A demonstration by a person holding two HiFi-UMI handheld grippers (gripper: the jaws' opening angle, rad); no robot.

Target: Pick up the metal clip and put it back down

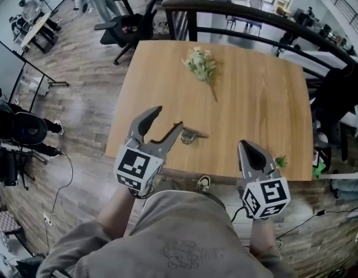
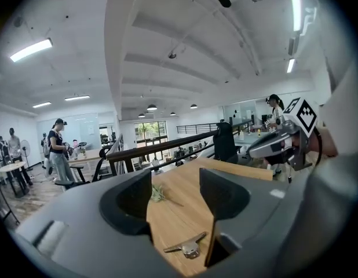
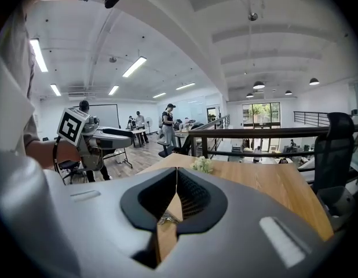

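Indoors, L gripper (image 1: pixel 169 116) spread by metal clip (image 1: pixel 192 135) on wood table (image 1: pixel 254 97), R gripper (image 1: pixel 244 145) closed.

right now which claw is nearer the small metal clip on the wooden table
Left. The open left claw sits right at the small metal clip; the shut right claw is well off to its right.

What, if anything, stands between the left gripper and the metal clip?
Nothing visible. The grey left gripper has its jaws apart, and the small silver metal clip lies on the bare light wooden table beside its right jaw. The green flower sprig lies farther back.
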